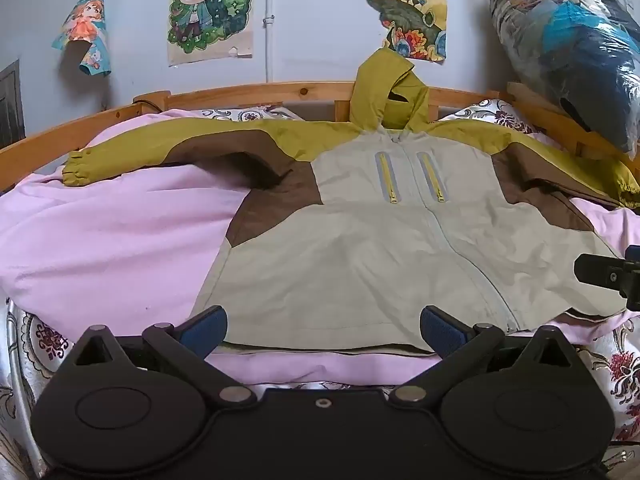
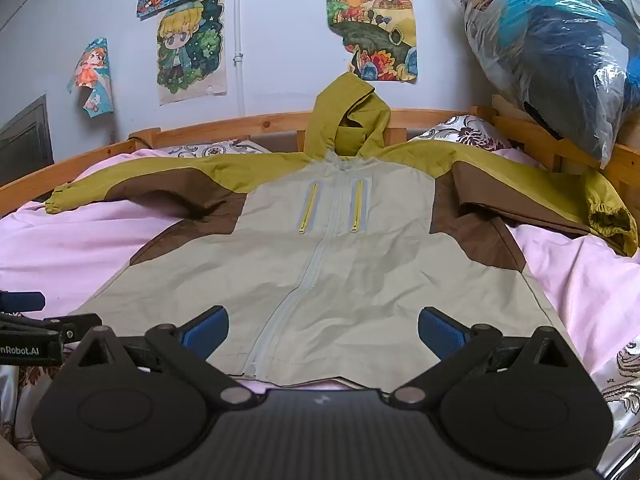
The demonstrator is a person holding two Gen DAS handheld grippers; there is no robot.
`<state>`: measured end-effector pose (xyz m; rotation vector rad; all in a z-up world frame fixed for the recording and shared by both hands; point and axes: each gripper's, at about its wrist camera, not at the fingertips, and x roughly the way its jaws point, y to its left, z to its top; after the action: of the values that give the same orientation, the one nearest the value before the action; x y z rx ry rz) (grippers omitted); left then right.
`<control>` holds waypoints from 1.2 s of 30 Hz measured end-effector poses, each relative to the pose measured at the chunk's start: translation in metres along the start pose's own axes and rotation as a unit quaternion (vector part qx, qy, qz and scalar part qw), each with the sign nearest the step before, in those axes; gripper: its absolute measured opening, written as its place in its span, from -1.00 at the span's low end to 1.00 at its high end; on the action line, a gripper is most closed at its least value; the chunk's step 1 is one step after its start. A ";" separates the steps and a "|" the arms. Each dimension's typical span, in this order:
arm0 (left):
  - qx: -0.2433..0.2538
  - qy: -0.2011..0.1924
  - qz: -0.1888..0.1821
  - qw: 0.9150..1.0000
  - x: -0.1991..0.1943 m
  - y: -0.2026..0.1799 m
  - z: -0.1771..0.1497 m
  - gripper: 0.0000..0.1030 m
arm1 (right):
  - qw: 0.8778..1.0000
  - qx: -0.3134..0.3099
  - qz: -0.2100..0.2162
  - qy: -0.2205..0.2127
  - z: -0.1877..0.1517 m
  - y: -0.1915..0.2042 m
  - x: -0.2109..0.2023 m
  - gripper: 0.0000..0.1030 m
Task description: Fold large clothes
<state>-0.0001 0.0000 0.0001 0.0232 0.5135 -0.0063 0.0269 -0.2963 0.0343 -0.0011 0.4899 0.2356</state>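
A large hooded jacket, beige with brown panels and olive sleeves and hood, lies flat and face up on a pink sheet, zipped, both sleeves spread out. It also shows in the right wrist view. My left gripper is open and empty, hovering over the hem at its left part. My right gripper is open and empty over the hem near the zipper's bottom end. Each gripper shows at the edge of the other's view: the right one, the left one.
A wooden bed rail runs behind the jacket; the hood leans on it. A big plastic-wrapped bundle sits at the back right. Patterned bedding shows at the near edges. Posters hang on the wall.
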 end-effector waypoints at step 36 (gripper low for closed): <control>0.009 -0.004 0.000 1.000 -0.005 -0.003 0.003 0.99 | 1.000 0.007 0.004 0.003 0.002 -0.004 -0.002 1.00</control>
<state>-0.0026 -0.0030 0.0051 0.0416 0.5062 -0.0102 0.0264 -0.3005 0.0368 0.0139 0.4975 0.2406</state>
